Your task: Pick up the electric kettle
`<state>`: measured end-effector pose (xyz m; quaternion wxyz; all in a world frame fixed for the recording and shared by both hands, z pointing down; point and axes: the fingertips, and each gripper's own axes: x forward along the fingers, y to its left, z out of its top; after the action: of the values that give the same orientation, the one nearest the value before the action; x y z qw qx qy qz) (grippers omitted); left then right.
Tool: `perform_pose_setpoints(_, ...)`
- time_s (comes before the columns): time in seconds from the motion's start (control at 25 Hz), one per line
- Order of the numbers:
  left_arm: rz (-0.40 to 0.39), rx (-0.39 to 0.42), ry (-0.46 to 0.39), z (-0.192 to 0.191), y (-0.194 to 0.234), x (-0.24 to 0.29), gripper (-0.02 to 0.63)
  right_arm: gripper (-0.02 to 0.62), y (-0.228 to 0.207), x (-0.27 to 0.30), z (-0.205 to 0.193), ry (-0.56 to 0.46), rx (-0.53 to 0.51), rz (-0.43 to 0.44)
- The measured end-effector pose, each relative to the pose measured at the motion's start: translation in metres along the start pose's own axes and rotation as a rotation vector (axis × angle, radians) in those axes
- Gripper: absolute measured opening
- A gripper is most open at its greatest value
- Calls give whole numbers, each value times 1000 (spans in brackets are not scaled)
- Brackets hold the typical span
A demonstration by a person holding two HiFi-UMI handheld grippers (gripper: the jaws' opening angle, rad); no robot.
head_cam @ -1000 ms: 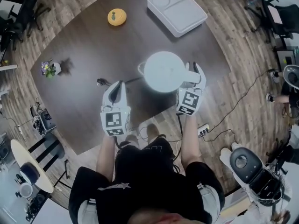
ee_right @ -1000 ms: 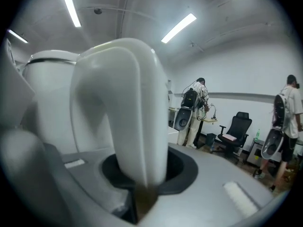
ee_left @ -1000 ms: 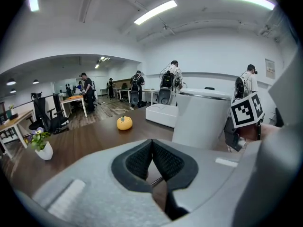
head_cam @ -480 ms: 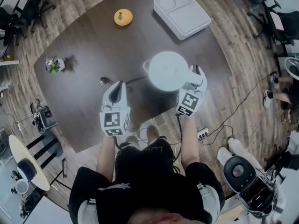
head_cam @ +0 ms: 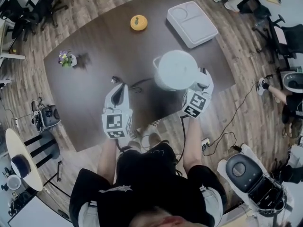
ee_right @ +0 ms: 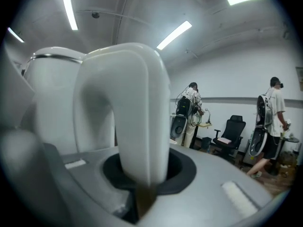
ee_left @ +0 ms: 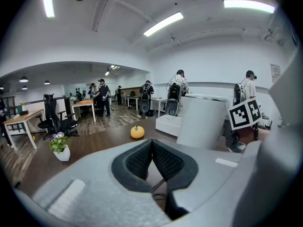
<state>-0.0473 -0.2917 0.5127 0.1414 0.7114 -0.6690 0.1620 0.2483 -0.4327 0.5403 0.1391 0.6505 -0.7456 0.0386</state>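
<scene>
**Kettle up, right tongs on handle**

Since the frame a second ago the kettle (head_cam: 177, 70) has risen with the right tongs (head_cam: 204, 77). In the head view it now reads larger and closer to the tray (head_cam: 191, 25). Whether its base is fully clear of the desk (head_cam: 94, 46) cannot be told.

- Right tongs: closed on the kettle's handle (ee_right: 137, 112). The pads press both sides of the white loop in the right gripper view, and the kettle body is just left of it.
- Left tongs (head_cam: 119, 88): pads together at the tip, nothing between them, hovering over the near desk left of the kettle.
- Desk: dark brown wood with rounded corners. The white two-part tray is at the far right, a pumpkin (head_cam: 138, 22) at the far middle and a small potted plant (head_cam: 66, 59) at the left edge. A black cable (head_cam: 130, 84) lies between the left tongs and the kettle.
- Room: plank floor (head_cam: 246, 103) with loose cords, and an office chair (ee_right: 229, 129) off to the side. People (ee_left: 177, 86) stand at the far wall, strip lights (ee_left: 163, 23) overhead.
</scene>
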Motion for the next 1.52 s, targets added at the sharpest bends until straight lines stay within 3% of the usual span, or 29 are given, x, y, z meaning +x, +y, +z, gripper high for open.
perform_pose_setpoints(0.6, 115, 0, -186, 54, 75, -100, 11, 55, 82, -71, 107, -106, -49, 124)
perform_pose_setpoints(1.52, 297, -2, -240, 15, 194, -261, 10, 57, 257, -195, 132, -163, -80, 369)
